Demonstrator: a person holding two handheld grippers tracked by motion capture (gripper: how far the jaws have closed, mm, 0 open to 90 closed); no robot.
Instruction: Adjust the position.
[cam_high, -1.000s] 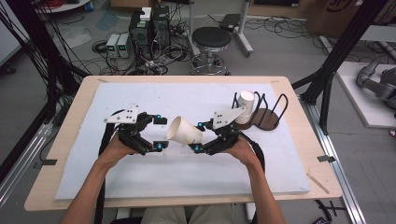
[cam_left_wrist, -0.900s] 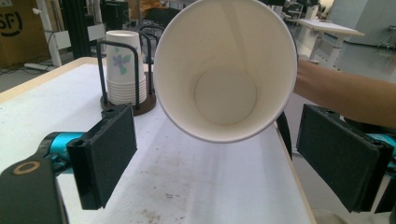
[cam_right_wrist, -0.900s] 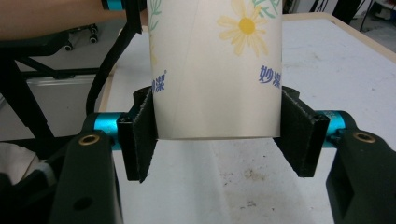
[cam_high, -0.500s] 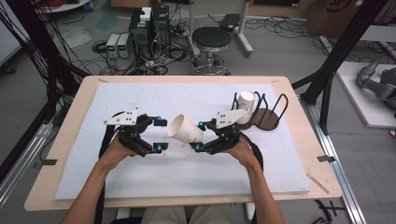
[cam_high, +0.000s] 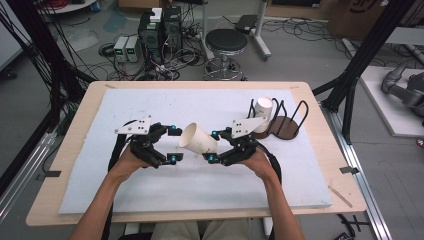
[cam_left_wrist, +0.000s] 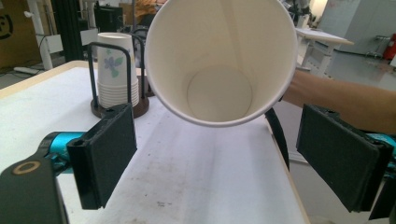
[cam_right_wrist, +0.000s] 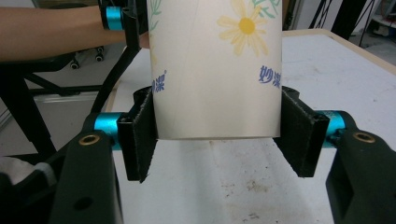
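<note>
A white paper cup (cam_high: 197, 141) printed with flowers hangs on its side above the white mat (cam_high: 150, 105), mouth toward my left gripper. My right gripper (cam_high: 212, 146) is shut on the cup's base end. In the right gripper view its pads (cam_right_wrist: 140, 135) press both sides of the cup (cam_right_wrist: 215, 70). My left gripper (cam_high: 174, 145) is open just in front of the cup's rim and does not touch it. In the left gripper view the cup's open mouth (cam_left_wrist: 219, 60) faces the camera above and beyond the left gripper (cam_left_wrist: 219, 154), whose jaws stand wide apart.
A stack of paper cups (cam_high: 263, 107) leans in a black wire holder on a round brown base (cam_high: 285, 131) at the table's right rear. It appears again as the stack (cam_left_wrist: 114, 70) in the left gripper view. A stool (cam_high: 226, 42) and computer gear stand beyond the table.
</note>
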